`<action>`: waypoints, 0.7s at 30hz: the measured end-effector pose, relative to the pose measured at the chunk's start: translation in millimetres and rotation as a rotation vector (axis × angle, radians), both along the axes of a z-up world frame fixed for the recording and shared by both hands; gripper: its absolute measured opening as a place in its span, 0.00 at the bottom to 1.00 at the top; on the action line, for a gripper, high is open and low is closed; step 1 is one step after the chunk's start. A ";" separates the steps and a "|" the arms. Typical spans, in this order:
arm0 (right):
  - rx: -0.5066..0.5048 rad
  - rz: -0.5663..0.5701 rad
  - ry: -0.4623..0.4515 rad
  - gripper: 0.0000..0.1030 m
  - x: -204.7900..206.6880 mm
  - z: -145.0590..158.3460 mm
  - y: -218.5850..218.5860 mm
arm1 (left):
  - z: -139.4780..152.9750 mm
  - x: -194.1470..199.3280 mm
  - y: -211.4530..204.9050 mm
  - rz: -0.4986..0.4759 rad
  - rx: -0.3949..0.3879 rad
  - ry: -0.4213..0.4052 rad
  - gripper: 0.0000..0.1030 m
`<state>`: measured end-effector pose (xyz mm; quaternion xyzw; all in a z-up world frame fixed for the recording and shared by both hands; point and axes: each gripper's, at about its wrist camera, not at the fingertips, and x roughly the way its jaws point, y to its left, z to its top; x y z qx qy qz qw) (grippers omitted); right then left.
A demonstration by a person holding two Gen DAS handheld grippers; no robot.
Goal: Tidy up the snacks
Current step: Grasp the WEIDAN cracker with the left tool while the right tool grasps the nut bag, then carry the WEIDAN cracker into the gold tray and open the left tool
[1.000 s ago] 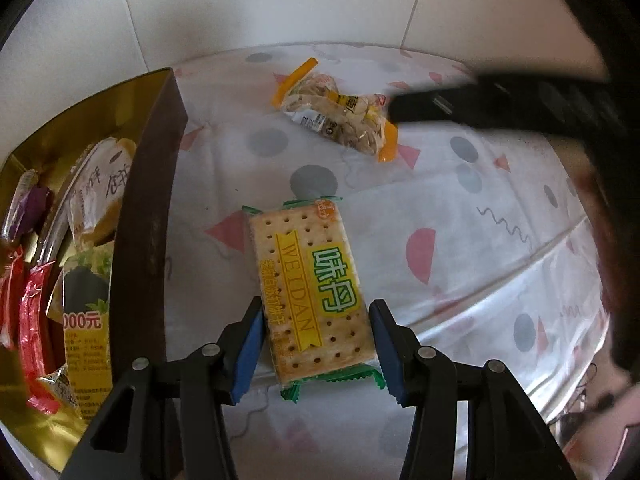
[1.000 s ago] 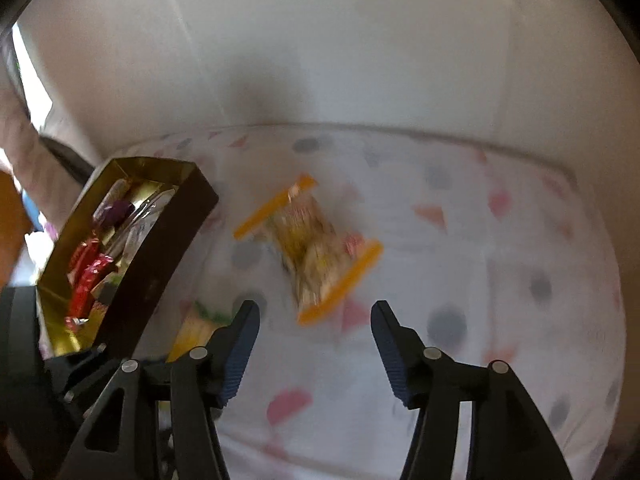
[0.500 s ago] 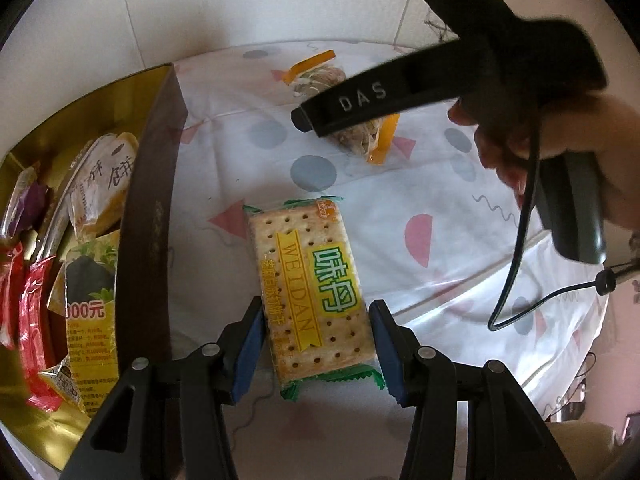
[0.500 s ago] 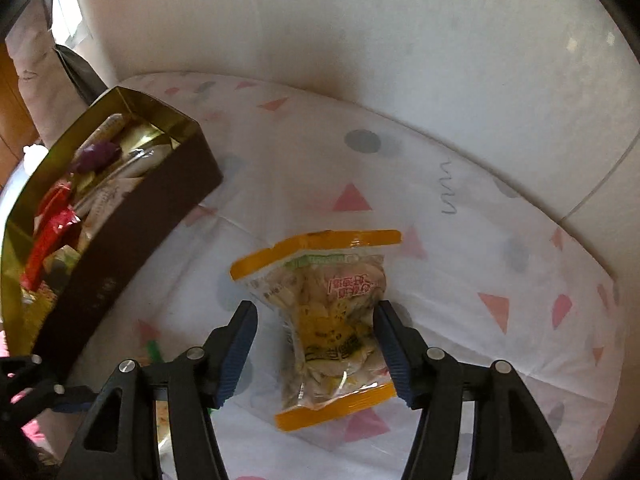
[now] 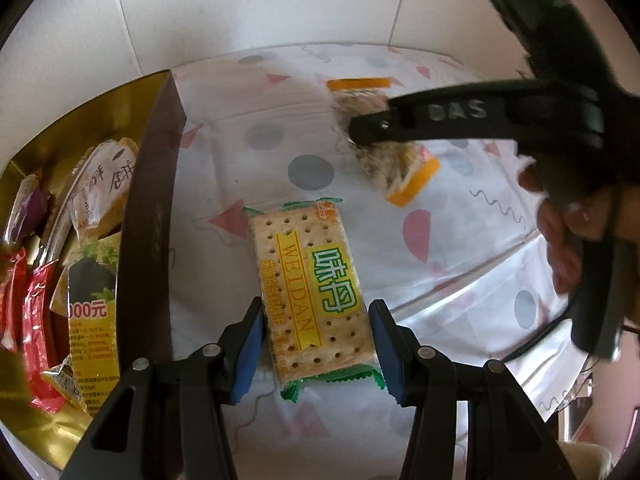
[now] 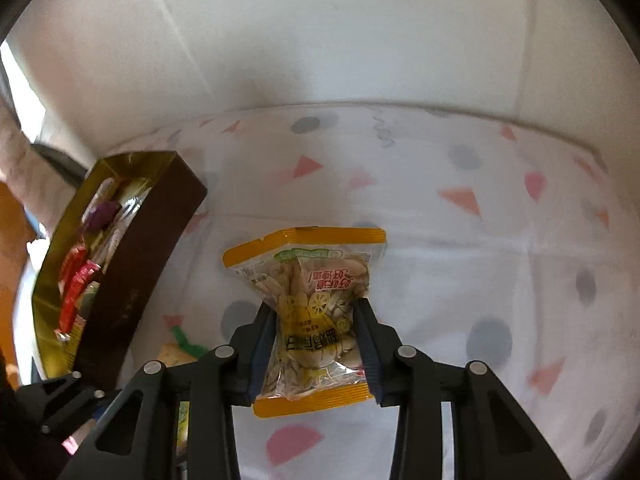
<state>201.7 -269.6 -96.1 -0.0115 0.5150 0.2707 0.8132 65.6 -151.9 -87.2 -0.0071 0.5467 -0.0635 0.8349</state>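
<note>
Several snacks already lay in the gold box; two remained on the tabletop; the right tool had just been closing onto the seed packet; the left tool, part-open, straddled the cracker pack, contact uncertain

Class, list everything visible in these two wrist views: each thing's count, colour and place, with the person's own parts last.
Cracker pack: one, tan with yellow-green label, on the cloth between the left gripper's fingers.
Seed packet: one, clear with orange ends, clamped by the right gripper.
Snack box: one, brown outside, gold inside, left, holding several wrapped snacks.
Tablecloth: one, white with pink and grey shapes.
Left gripper: black, blue pads.
Right gripper: black; jaws just closed.
Hand: one, right edge.
</note>
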 end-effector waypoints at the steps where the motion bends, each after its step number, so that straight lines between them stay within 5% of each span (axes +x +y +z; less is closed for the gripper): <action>1: 0.017 -0.025 0.007 0.37 -4.3 0.3 -4.2 | 0.3 -1.5 -0.8 -0.004 -0.003 0.000 0.50; 8: 0.098 -0.169 0.039 0.35 -34.7 1.2 -30.9 | 10.0 -14.6 -3.6 -0.036 -0.022 -0.035 0.48; 21: 0.110 -0.252 0.033 0.28 -57.8 6.4 -39.7 | 52.2 -32.2 39.1 0.025 -0.094 -0.138 0.48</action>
